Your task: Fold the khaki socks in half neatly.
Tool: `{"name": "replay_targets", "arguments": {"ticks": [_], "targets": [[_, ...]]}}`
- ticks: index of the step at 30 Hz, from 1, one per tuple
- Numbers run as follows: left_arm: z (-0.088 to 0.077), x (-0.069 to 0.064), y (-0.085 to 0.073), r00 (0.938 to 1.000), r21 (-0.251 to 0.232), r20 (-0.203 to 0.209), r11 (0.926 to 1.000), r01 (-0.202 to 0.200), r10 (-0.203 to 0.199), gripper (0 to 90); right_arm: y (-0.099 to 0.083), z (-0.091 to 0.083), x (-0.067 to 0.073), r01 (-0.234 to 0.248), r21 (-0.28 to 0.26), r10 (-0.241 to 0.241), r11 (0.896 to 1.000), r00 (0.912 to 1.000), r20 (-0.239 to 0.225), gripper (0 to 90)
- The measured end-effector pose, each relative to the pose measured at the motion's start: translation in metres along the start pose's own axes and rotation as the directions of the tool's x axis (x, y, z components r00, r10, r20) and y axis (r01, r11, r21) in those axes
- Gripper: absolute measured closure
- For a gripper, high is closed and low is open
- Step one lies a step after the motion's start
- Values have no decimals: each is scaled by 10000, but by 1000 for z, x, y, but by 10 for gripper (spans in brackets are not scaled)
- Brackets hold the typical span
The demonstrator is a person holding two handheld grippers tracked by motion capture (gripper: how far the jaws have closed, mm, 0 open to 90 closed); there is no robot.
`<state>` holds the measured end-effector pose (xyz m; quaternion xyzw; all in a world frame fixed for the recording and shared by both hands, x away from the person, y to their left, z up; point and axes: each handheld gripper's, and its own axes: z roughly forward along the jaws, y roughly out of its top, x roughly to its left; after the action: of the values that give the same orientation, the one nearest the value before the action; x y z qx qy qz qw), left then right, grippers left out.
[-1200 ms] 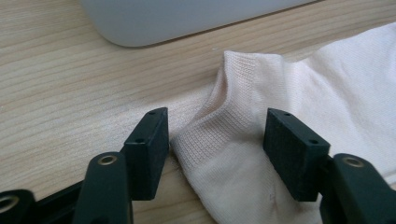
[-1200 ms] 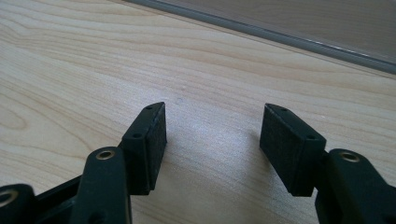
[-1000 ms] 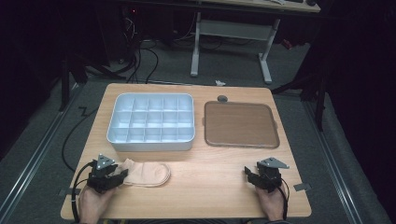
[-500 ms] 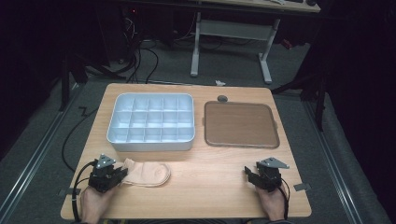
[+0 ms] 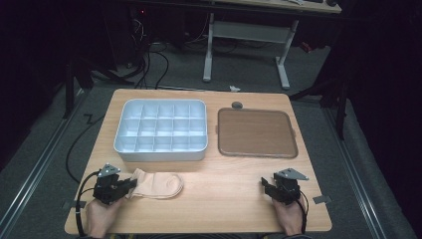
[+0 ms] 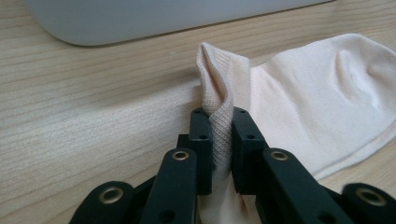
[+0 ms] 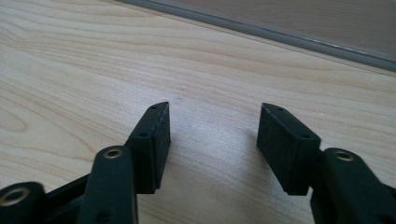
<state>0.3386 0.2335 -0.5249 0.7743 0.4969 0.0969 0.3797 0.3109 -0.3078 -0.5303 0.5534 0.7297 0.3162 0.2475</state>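
Pinching the ribbed cuff of a pale sock [image 6: 299,93] that lay near the table's [image 5: 224,199] front edge beside a white compartment tray [image 5: 161,130], the left gripper [image 6: 221,130] had just clenched, while the right gripper [image 7: 212,140] stood released, its jaws having just narrowed slightly over bare wood.

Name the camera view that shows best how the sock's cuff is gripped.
The left gripper view: the left gripper is shut on the ribbed cuff of the sock, a fold of it pinched upright between the jaws. The high view shows the sock small and flat on the table, the pinch hidden beneath the gripper.
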Motion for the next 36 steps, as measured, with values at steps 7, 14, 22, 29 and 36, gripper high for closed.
{"name": "replay_targets", "arguments": {"ticks": [7, 14, 22, 29, 36], "targets": [[-2, -8, 7, 9995, -102, 288, 9999, -131, 134, 815, -2, -2, -4, -245, -71, 244, 9997, 9996, -170, 506], [-1, -22, 15, 9966, -180, 662, 9987, -481, 492, 816, -3, -8, 0, -293, -78, 289, 9995, 9986, -454, 545], [7, -36, 19, 9922, -163, 963, 9968, -784, 796, 815, 5, -19, 19, 275, -501, -323, 9984, 9947, -981, 625], [12, -40, 20, 9907, -198, 1108, 9968, -776, 793, 815, 17, -15, 51, 501, -560, -612, 9972, 9740, -2182, 639], [13, -42, 20, 9895, -260, 1217, 9968, -757, 783, 815, 32, 0, 92, 1160, -341, -1209, 9927, 9533, -2768, 647]]}}
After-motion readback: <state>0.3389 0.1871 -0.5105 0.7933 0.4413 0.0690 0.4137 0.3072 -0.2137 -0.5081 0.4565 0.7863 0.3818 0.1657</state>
